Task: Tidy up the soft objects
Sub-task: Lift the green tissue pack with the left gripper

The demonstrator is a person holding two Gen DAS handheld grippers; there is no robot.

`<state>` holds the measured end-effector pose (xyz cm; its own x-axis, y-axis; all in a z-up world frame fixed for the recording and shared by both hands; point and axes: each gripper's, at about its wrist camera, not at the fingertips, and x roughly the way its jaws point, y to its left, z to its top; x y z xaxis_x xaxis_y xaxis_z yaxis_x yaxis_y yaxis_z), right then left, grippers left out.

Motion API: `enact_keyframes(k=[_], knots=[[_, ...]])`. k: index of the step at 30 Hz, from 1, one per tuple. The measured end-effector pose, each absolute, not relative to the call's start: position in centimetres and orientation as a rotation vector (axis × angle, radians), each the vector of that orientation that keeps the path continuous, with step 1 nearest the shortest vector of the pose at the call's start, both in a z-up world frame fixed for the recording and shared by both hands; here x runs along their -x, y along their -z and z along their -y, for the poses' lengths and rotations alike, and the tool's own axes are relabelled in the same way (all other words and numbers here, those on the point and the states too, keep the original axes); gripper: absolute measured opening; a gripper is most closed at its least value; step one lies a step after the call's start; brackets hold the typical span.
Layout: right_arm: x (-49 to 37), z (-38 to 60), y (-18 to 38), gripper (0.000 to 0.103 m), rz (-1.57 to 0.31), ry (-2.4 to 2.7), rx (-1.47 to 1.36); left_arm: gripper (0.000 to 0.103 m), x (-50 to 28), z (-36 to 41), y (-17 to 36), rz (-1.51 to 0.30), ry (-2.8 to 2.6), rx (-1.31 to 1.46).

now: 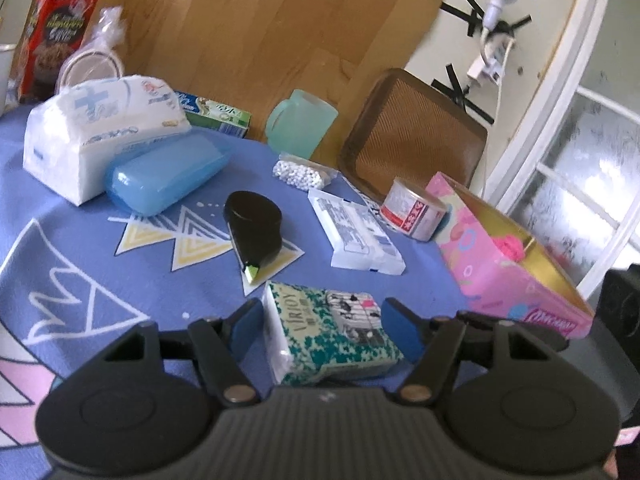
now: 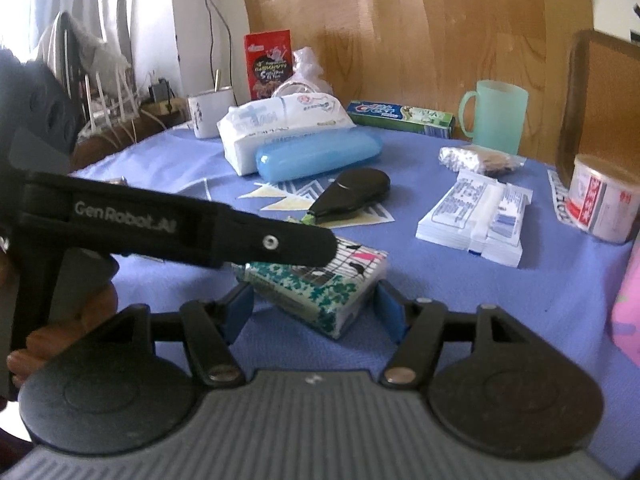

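Both grippers are converging on the same small tissue pack [image 1: 332, 332], the green-and-white patterned one lying flat on the blue desk [image 1: 120, 272] cloth near me.

Left gripper [image 1: 324, 330]: jaws are straddling the pack, one blue pad at each long side. I am seeing a sliver of cloth at each pad, so I am reading this as released, not yet clenched. The pack's long axis is running roughly along the pointing line, a bit skewed to the right.

Right gripper [image 2: 316, 308]: jaws spread wide, with only the pack's near corner between them; its long axis is lying diagonal across the gap. Released, pads clear of the wrapper.

The left gripper's finger is crossing over the pack's top in the right wrist view.

Judgement: the left is better aligned for the pickup. The pink box [image 1: 516, 264], open-topped, is sitting to the right as a likely destination.
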<state>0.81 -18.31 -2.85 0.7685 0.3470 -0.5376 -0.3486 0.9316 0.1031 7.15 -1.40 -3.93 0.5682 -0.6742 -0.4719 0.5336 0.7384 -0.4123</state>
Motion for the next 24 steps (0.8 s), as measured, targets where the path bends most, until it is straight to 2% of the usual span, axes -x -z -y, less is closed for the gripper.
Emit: enact_keyframes(k=[24], knots=[[-0.4,16.7,2.9,0.061,-0.540,-0.300,0.112,0.065,-6.7,1.2,3.8,-0.616,0.729,0.221]])
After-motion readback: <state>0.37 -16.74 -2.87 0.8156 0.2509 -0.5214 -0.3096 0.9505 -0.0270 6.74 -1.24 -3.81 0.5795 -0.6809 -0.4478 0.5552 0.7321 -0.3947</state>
